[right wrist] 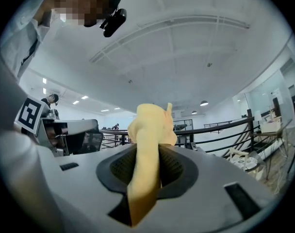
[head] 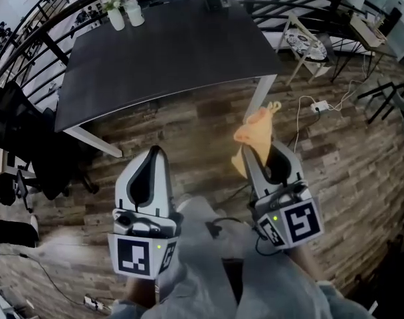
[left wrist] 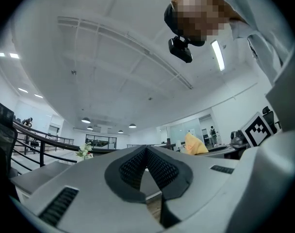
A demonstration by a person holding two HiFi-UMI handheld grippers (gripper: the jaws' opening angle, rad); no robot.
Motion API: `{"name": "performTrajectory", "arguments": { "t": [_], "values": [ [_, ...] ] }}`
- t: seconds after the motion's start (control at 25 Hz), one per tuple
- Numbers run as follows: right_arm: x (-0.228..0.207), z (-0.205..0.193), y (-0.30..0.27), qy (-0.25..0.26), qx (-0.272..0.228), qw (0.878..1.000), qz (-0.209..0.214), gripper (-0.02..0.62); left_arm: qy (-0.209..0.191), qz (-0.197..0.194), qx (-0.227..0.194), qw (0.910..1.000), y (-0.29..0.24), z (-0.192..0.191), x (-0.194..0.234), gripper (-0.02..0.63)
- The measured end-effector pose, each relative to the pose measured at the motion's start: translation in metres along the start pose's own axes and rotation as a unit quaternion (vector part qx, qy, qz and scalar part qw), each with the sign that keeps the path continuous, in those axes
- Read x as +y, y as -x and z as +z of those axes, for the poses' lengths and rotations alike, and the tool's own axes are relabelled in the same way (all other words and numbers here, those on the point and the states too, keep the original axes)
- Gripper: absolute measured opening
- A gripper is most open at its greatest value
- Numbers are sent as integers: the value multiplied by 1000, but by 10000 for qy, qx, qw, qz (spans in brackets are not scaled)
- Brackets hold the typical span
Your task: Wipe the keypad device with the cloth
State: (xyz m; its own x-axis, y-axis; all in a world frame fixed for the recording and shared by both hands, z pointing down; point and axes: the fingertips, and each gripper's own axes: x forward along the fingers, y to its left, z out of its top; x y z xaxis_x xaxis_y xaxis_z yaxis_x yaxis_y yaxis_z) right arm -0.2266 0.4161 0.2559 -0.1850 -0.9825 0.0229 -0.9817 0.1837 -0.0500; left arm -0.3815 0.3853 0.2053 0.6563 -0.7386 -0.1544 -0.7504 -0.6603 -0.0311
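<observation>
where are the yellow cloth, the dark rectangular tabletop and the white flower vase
yellow cloth (head: 256,133), head view, bunched middle of the fabric
dark rectangular tabletop (head: 175,52), head view, bare centre of its surface
white flower vase (head: 116,20), head view, body below the blooms

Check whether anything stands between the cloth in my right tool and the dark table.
Nothing visible. The right tool, shut on the yellow-orange cloth, has only wood-plank floor before the dark rectangular table. No keypad device shows.

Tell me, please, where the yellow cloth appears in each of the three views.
Head view: cloth right of centre, in the right gripper.
Left gripper view: cloth small, right of centre, beyond the jaws.
Right gripper view: cloth dead centre, between the jaws.
Shared landmark: the black railing.
</observation>
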Motion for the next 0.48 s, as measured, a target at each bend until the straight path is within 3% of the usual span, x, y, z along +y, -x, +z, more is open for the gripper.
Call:
{"name": "performTrajectory", "arguments": {
  "t": [0.48],
  "values": [
    [-63, 0, 54, -17, -49, 9952, -975, 103, 89, -791, -44, 9968, -37, 0, -53, 6]
  ]
}}
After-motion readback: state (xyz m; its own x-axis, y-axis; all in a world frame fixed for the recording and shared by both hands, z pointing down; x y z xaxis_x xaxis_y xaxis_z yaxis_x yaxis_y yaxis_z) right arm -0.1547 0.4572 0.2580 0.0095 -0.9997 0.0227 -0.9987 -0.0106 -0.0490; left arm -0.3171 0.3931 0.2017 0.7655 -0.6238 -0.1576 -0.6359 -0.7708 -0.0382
